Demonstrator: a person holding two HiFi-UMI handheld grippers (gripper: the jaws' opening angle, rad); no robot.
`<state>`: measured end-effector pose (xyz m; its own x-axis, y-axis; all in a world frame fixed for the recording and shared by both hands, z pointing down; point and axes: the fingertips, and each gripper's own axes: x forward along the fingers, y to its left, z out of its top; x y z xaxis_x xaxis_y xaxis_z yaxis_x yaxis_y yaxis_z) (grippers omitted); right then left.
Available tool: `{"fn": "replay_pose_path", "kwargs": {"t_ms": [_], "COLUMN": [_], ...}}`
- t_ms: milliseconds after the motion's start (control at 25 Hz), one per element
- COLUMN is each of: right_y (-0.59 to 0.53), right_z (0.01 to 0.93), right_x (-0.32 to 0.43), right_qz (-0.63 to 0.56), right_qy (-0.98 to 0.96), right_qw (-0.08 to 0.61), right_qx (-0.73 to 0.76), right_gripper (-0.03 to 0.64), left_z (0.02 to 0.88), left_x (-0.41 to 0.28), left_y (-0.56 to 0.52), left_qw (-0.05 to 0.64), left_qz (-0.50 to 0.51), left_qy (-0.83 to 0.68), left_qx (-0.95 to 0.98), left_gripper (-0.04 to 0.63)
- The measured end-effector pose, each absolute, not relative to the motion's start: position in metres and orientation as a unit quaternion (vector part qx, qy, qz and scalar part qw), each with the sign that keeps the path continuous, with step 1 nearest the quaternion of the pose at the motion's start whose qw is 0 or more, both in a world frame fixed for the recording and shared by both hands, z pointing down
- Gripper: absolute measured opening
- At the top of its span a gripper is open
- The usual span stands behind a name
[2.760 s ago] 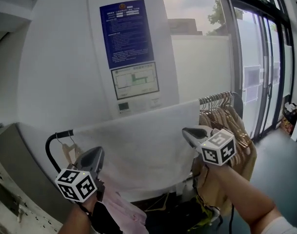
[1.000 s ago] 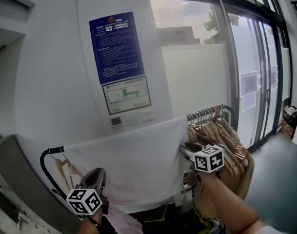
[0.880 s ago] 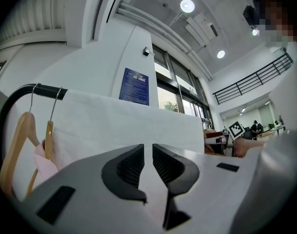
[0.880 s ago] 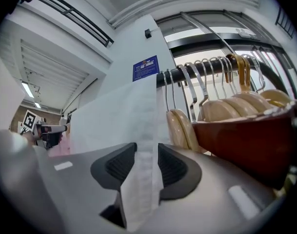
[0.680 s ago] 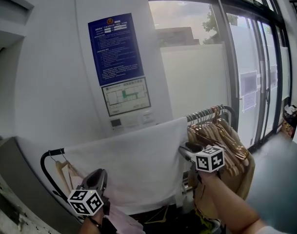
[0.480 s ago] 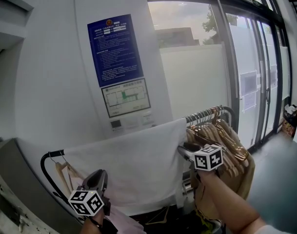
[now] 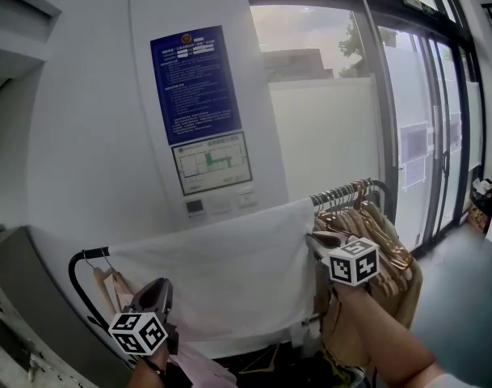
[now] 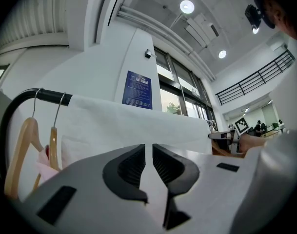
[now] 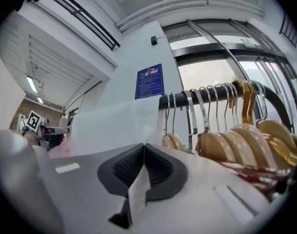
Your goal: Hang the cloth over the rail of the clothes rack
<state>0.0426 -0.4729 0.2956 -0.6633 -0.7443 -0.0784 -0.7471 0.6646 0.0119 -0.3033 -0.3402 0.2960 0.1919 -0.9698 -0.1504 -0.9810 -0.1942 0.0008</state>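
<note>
- Cloth (image 7: pixel 221 273): a wide white sheet draped over the rack's rail, hanging flat down the near side. It fills the stretch between the rail's two ends, around 6 o'clock in the head view.
- Rail (image 7: pixel 70 275): a black tube. Its bent end shows bare at the cloth's 9 o'clock side, and it carries on past the cloth's 3 o'clock edge.
- Wooden hangers (image 7: pixel 375 233): a tight bunch on metal hooks on the bare stretch of rail at 3 o'clock of the cloth, just beside its edge. Two more hangers (image 8: pixel 21 150) hang at the 9 o'clock end, next to the cloth.
- Blue notice (image 7: pixel 195 83): fixed to the white wall at 12 o'clock above the cloth, well clear of it.
- Right tool (image 7: pixel 317 238): up at the cloth's 3 o'clock edge, near the top. Its jaws are pressed together on a fold of the white fabric.
- Left tool (image 7: pixel 157 286): low at the cloth's 7 o'clock corner, in front of the sheet. Its jaws stand a narrow slit apart and nip nothing; the cloth shows through the gap.
</note>
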Motion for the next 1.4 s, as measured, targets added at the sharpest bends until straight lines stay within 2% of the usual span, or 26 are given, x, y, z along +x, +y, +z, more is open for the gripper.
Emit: {"fn": "replay_pose_path", "kwargs": {"t_ms": [280,480,880,960,1080,1240,1400], "right_y": [-0.468,-0.463,-0.442,-0.426,-0.401,-0.383,-0.367], "right_z": [0.273,0.274,0.264,0.264,0.272,0.302,0.332], "right_x": [0.046,0.051,0.066,0.057,0.029,-0.03,-0.08], "right_qz": [0.035,0.044,0.082,0.094,0.112,0.094,0.062], "right_qy": [0.909,0.896,0.865,0.866,0.875,0.91,0.937], "right_qw": [0.037,0.045,0.065,0.07,0.073,0.052,0.034], "right_qx": [-0.413,-0.439,-0.491,-0.486,-0.465,-0.401,-0.342], "right_gripper": [0.012,0.1,0.114,0.098,0.011,0.003,0.003], "left_z": [0.292,0.291,0.291,0.293,0.302,0.31,0.318], "left_x": [-0.306,-0.306,-0.306,-0.302,-0.294,-0.278,-0.251], "left_y": [-0.337,-0.336,-0.334,-0.333,-0.334,-0.332,-0.324], "left_qw": [0.048,0.047,0.047,0.042,0.035,0.037,0.032], "left_qz": [0.067,0.069,0.068,0.067,0.055,0.049,0.056], "left_qy": [0.633,0.633,0.635,0.635,0.638,0.637,0.619], "left_qx": [-0.77,-0.769,-0.769,-0.769,-0.767,-0.768,-0.783], "left_gripper": [0.048,0.048,0.048,0.046,0.046,0.009,0.008]}}
